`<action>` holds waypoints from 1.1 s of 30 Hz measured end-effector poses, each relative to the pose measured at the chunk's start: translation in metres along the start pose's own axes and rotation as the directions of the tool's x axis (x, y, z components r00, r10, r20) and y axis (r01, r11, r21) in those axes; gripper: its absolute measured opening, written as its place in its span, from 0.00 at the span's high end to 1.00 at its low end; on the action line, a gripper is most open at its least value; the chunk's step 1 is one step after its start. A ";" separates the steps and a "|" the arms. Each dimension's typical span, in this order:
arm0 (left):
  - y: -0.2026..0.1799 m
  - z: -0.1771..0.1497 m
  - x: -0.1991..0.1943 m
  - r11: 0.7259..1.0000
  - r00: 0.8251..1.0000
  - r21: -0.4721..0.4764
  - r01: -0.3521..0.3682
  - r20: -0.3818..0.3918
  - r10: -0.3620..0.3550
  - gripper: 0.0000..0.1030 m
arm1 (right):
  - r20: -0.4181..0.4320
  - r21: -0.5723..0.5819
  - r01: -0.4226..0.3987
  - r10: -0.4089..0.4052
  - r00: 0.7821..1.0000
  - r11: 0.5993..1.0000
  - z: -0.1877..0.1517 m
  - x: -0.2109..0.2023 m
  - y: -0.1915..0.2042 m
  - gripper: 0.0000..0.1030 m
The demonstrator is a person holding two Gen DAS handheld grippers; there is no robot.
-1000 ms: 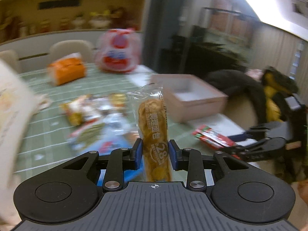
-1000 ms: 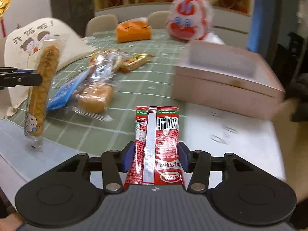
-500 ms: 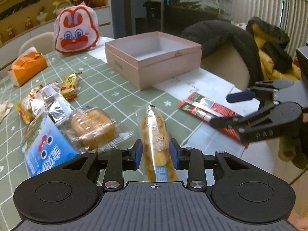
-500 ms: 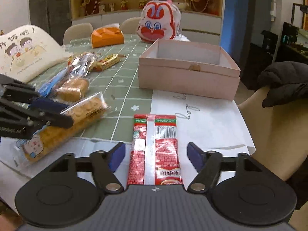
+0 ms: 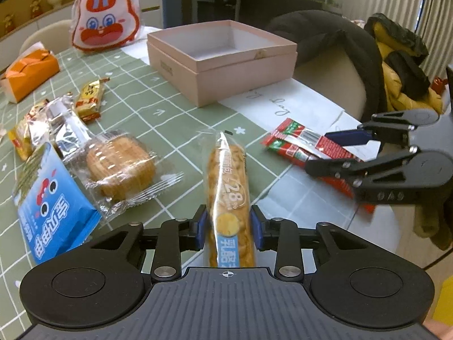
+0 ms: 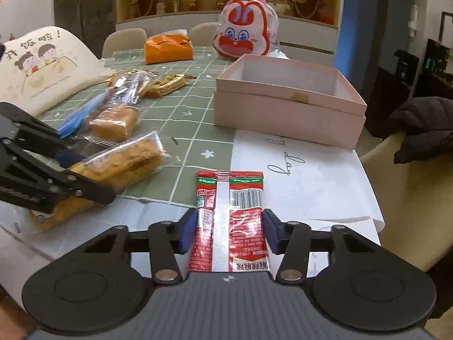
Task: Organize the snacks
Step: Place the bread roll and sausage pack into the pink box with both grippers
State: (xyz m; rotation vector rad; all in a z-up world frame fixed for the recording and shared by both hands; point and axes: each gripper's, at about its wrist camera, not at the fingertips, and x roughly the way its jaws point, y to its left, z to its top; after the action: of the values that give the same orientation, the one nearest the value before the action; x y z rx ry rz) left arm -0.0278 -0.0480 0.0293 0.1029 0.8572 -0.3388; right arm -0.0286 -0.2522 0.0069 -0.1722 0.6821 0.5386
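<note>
A bread stick packet (image 5: 228, 195) is being gripped by the left tongs (image 5: 228, 226); a red sachet (image 6: 230, 221) is being bracketed narrowly by the right tongs (image 6: 229, 233), contact unclear.

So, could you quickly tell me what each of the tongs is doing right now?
Left tongs: closed on the long bread stick packet.
Right tongs: closed on the red snack packet.

The bread stick's (image 5: 228, 195) near end was hidden behind the left gripper's body. The red packet's (image 6: 229, 221) near end vanished likewise. Shelf figurines (image 6: 195, 1) were too small to identify.
</note>
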 end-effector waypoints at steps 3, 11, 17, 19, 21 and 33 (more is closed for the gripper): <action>-0.003 0.004 -0.006 0.999 0.999 -0.006 0.032 0.019 -0.032 0.66 | 0.022 0.067 -0.026 0.025 0.999 0.997 0.011 -0.011 -0.012 0.54; 0.003 0.062 -0.067 0.988 0.940 -0.025 0.155 0.310 -0.140 0.67 | 0.216 0.148 -0.031 -0.002 0.976 0.989 0.059 -0.071 -0.040 0.55; 0.010 0.142 -0.069 0.983 0.884 -0.020 0.184 0.440 -0.157 0.67 | 0.360 0.157 0.026 -0.082 0.929 0.987 0.132 -0.099 -0.063 0.55; 0.015 0.171 -0.057 0.979 0.878 -0.027 0.200 0.449 -0.167 0.67 | 0.386 0.152 0.082 -0.136 0.912 0.985 0.155 -0.094 -0.069 0.55; 0.023 0.196 -0.042 0.972 0.879 -0.051 0.231 0.439 -0.186 0.67 | 0.386 0.148 0.115 -0.164 0.908 0.982 0.177 -0.082 -0.077 0.55; 0.095 0.216 0.110 0.949 0.967 -0.254 0.186 0.219 -0.131 0.64 | 0.148 0.302 0.099 -0.150 0.978 0.948 0.205 0.075 -0.164 0.26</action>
State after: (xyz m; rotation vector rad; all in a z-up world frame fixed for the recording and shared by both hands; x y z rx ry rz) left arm 0.2267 -0.0347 0.0827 -0.2549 0.7058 -0.3723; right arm 0.2192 -0.2947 0.1129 0.1079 0.5728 0.3203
